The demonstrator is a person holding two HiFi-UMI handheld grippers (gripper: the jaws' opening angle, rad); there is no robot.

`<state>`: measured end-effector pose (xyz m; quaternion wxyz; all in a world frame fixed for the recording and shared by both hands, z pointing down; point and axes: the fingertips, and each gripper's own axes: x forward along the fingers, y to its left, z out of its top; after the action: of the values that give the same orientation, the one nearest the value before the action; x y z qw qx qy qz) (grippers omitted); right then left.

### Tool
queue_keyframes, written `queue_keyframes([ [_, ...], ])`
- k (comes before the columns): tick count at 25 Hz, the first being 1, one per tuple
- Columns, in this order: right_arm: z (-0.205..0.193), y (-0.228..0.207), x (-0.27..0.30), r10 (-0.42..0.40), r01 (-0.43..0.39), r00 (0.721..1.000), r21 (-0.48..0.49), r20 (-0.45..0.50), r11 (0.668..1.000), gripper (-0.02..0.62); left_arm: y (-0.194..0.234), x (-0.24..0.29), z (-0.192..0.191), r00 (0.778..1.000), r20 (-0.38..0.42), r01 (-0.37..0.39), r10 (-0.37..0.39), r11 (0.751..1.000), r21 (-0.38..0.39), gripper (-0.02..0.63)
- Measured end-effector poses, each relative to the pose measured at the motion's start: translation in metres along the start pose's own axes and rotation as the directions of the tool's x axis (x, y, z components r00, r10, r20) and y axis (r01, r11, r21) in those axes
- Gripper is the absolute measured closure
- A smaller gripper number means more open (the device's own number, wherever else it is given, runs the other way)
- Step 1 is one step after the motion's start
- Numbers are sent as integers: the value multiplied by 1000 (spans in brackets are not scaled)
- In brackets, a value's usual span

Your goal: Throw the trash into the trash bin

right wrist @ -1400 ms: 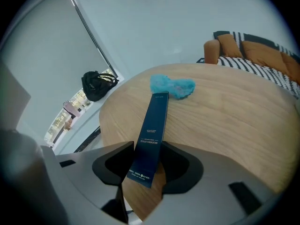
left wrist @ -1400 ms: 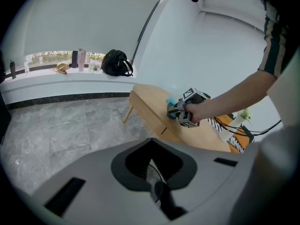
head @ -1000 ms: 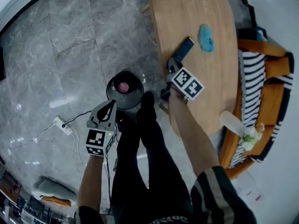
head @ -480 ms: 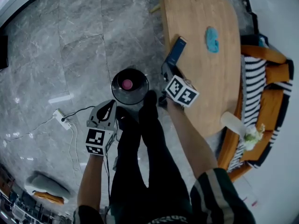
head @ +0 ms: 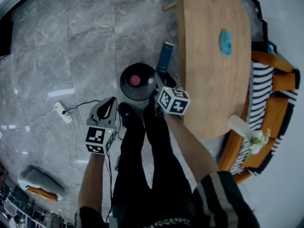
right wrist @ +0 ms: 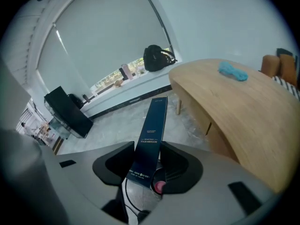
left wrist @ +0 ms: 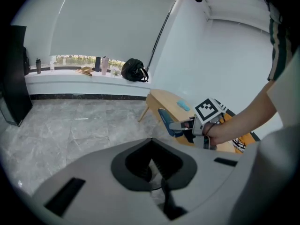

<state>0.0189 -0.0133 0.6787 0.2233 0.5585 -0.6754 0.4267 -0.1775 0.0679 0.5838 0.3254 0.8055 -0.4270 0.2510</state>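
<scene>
In the head view, the trash bin (head: 124, 78) stands on the floor at the desk's (head: 213, 89) 9 o'clock, with the box (head: 165, 57) in the right tongs (head: 160, 76) at the bin's 2 o'clock rim, the left tongs (head: 108, 106) at its 7 o'clock, the power strip (head: 62, 113) farther out at 8 o'clock, and a small lump (head: 225, 41) on the desk's 12 o'clock end.

Both forearms reach forward and down. Left tongs (head: 112, 101) pinched shut, empty; right tongs (head: 159, 79), ahead of them, clamp a slim box (head: 165, 57).

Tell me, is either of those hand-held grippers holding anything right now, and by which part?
The right gripper holds a long dark blue box by its near end, the rest sticking out ahead. The left gripper holds nothing.
</scene>
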Motion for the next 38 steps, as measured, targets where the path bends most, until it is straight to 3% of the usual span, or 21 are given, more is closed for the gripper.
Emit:
queue_keyframes([
  [8,-76,36,6,62,-79,988,-118,-143,990,423,13,-11,-10,999,26,-21,21,1000,-19,606],
  [15,-155,40,25,99,-145,941,-120,-324,982,423,17,-15,-33,999,12,-29,29,999,-26,606],
  [20,-197,26,38,46,-117,885,-126,-464,985,423,21,-14,-47,999,-4,-33,33,999,-36,606],
  [25,-228,24,49,53,-98,798,-43,-600,994,423,28,-18,-61,998,-17,-55,54,997,-51,606],
  [28,-242,21,55,36,-92,750,-51,-660,994,423,28,-20,-69,998,-24,-61,60,996,-65,606],
  [33,-244,14,64,39,-72,756,-23,-654,997,423,27,-22,-80,997,-37,-72,69,994,-85,606],
  [38,-243,14,61,29,-98,764,-70,-645,993,408,30,-24,-90,996,-52,-79,74,992,-101,606],
])
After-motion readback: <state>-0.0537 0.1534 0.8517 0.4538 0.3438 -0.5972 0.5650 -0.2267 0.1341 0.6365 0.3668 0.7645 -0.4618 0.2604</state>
